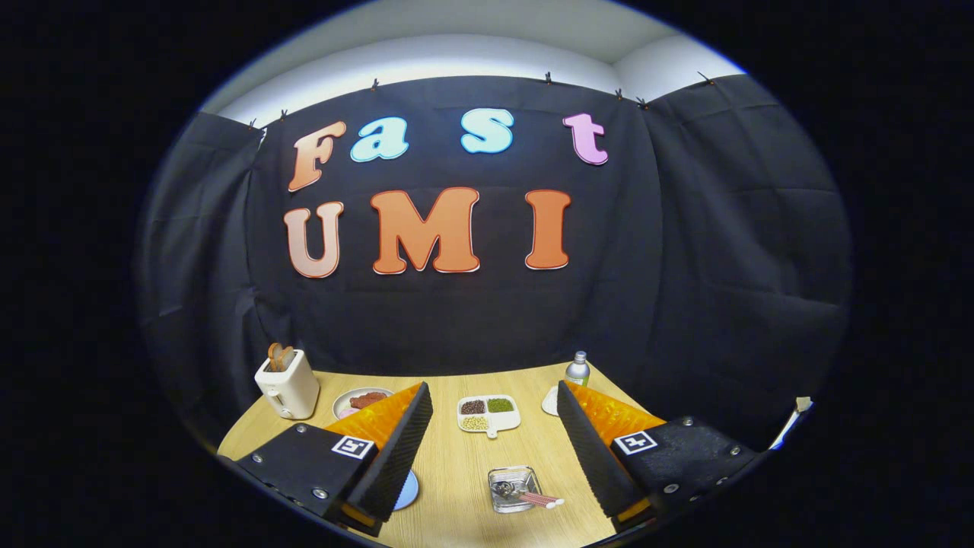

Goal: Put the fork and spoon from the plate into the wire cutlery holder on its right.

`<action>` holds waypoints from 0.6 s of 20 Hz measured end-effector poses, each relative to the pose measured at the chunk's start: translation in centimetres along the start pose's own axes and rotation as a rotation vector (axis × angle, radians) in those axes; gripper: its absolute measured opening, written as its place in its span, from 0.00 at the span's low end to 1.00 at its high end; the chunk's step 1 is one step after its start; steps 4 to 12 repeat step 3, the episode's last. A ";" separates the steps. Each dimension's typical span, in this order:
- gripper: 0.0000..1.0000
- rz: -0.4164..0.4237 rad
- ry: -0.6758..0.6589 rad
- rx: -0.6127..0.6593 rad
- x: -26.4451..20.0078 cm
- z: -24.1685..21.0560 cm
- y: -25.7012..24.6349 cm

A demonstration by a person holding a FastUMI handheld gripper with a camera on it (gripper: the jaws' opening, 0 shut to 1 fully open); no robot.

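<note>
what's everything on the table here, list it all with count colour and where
table: one, light wood, under everything
toaster: one, cream, toast in its slots, far left by the wall
plate: one, white with reddish food, right of the toaster, partly behind a finger
divided dish: one, white, brown, green and pale fillings, beyond the fingers
bottle: one, clear with pale cap, far right by the wall
glass tray: one, clear, square, between the fingers, holding cutlery with pinkish handles
blue disc: one, beside the left finger, mostly hidden
gripper: one, open, holding nothing
</note>
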State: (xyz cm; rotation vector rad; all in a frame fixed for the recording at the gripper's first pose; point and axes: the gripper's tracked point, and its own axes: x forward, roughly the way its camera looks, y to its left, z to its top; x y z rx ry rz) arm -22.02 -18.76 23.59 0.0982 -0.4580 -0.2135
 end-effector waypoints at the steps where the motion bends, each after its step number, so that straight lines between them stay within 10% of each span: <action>1: 0.99 -0.013 -0.005 0.016 -0.2 0.1 -0.5; 12: 0.98 -0.029 -0.006 0.050 -0.7 0.0 -1.2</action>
